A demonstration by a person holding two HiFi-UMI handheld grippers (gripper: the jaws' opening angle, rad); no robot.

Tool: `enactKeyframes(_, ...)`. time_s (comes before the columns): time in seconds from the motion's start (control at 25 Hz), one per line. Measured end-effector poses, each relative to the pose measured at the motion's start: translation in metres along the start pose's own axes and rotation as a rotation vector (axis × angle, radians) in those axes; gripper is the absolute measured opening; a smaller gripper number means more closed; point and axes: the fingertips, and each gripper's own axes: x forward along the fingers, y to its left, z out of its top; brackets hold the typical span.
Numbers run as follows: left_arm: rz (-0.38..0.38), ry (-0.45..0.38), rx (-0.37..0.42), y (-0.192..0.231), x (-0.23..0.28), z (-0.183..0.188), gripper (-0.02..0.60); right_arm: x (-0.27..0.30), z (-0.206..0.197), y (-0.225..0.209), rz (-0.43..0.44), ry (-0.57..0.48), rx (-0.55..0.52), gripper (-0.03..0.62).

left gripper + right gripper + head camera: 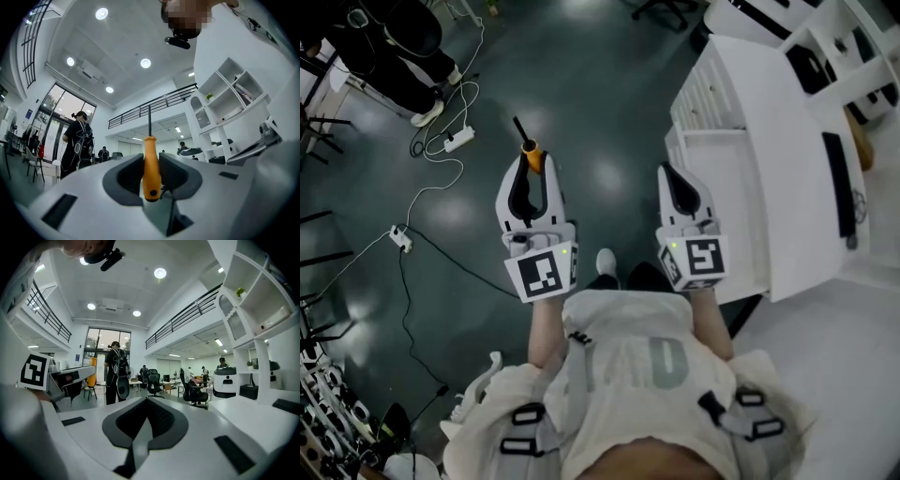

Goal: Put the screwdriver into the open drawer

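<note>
Left claw: the left gripper point(532, 173) is grasping the screwdriver point(529, 147) by its orange handle. Both pads are pressing on its sides, and the thin dark shaft is poking out beyond the tips.
Right claw: the right gripper point(146, 416) is sitting clenched on nothing, its pads meeting.
Screwdriver's place: it is hanging over the dark floor point(609, 94), well apart from the white cabinet point(769, 141) on the person's right.
Drawer: what I am taking for the open drawer point(717, 132) is showing as a shallow white tray jutting from the cabinet's side.
Doing it well: I'd say the grip needs keeping firm. The shaft wants lining up along the tray, then lowering close before release, so it isn't rolling.
Materials: the handle is looking smooth, rounded and plastic, and the shaft slim and metal. The pads are ribbed black, the shells matte white, and the floor is glossy and reflecting lamps.
</note>
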Motion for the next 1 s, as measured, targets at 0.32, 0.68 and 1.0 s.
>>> enactKeyframes(0.32,0.013,0.04,-0.004,0.006,0.001,-0.014,0.101,0.015,-0.006,0.007,0.039,0.021,-0.004,0.005)
enactKeyframes(0.68,-0.02,0.026,0.063,-0.022,0.022,-0.008,0.101,0.008,0.007,-0.026,0.006,-0.01,-0.011,0.005)
enactKeyframes(1.0,-0.264,-0.01,-0.015,-0.148,0.044,-0.005,0.101,-0.056,0.001,-0.119,-0.223,-0.053,0.048,0.005)
